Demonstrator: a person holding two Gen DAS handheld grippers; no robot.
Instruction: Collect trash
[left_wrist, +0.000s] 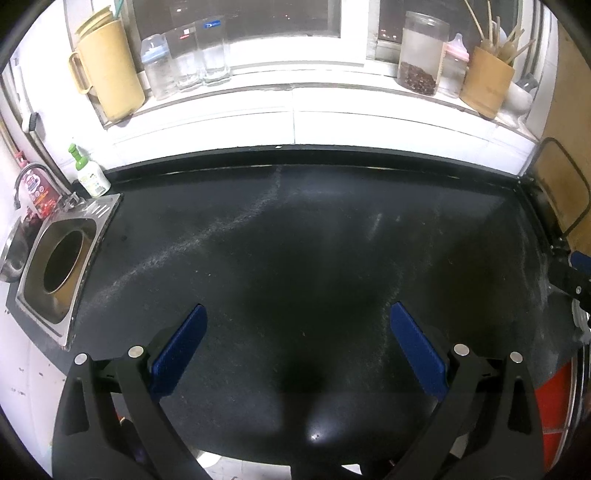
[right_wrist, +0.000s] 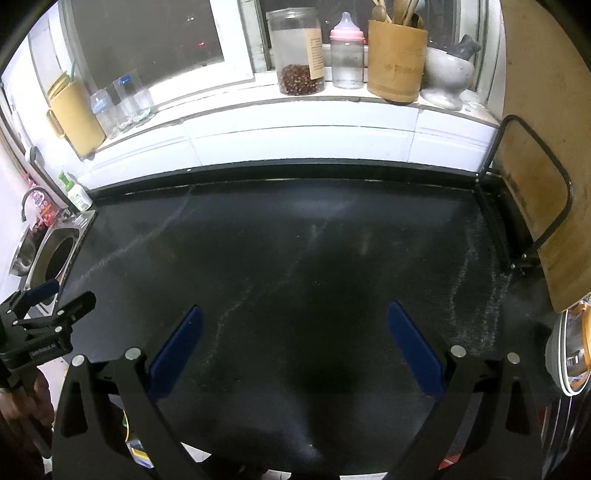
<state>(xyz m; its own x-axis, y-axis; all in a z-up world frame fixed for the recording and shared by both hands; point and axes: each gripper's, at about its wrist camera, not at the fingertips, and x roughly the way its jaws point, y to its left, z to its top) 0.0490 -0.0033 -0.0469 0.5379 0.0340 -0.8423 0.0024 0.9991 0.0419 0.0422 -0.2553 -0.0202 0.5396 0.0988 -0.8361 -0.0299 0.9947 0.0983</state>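
Left tool (left_wrist: 295, 328) and right tool (right_wrist: 293, 328): both spread wide, holding nothing, hovering over the near part of the dark surface (left_wrist: 295, 240), which shows only pale streaks; no trash can be made out. Far windowsill: yellow pitcher (left_wrist: 109, 70), glass jar (right_wrist: 297, 51), pink-capped baby bottle (right_wrist: 346, 55), bamboo utensil holder (right_wrist: 397, 59). Left: steel sink (left_wrist: 59, 273), green-capped soap bottle (left_wrist: 90, 173); right: leaning cutting board (right_wrist: 543, 147).

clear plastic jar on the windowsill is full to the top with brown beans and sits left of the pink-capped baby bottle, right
Not quite. The clear plastic jar holds brown beans only in its bottom part; the rest looks empty, as the right wrist view shows. It does sit left of the pink-capped baby bottle on the white tiled windowsill.
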